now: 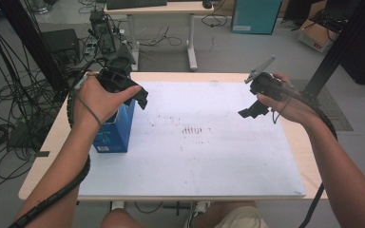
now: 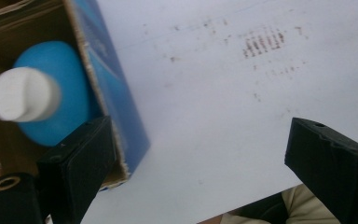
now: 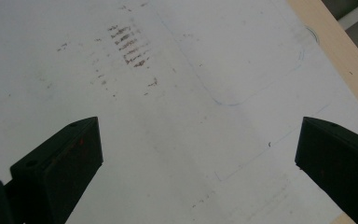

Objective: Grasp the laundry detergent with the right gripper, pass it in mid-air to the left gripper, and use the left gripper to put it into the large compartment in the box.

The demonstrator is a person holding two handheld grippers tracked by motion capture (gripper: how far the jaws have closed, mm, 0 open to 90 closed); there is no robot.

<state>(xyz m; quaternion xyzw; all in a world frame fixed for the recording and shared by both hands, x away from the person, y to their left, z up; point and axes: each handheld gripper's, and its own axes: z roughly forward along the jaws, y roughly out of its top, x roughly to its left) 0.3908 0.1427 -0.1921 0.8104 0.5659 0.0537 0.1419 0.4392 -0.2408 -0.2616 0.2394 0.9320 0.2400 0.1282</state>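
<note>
- In the high view, an open blue carton (image 1: 115, 133) stands upright at the left of the frame, on the left edge of the white sheet (image 1: 209, 156) that covers the pale wooden table (image 1: 52, 137).
- The left gripper (image 1: 140, 97) hangs just above and to the right of the carton's open top; the left hand (image 1: 100, 99) covers part of the carton's upper edge in that view.
- In the left gripper view, the carton takes the upper left of the frame, and a blue bottle (image 2: 58, 93) with a white cap (image 2: 25, 93) sits inside it, cap toward the camera.
- The left gripper (image 2: 200, 154) has its jaws wide apart: one black jaw overlaps the carton's near rim at lower left, the other is at lower right over bare sheet. Nothing is pinched between them, and the bottle lies beyond the left jaw rather than in the gap.
- Whether that left jaw touches the cardboard rim cannot be told.
- The right gripper (image 1: 252, 111) is held at the upper right of the high view, well apart from the carton, above the sheet.
- In the right gripper view, the right gripper (image 3: 198, 149) also has its jaws spread wide, with bare sheet between them.
- A patch of brown smudges (image 1: 192, 129) marks the sheet near its middle.
</note>
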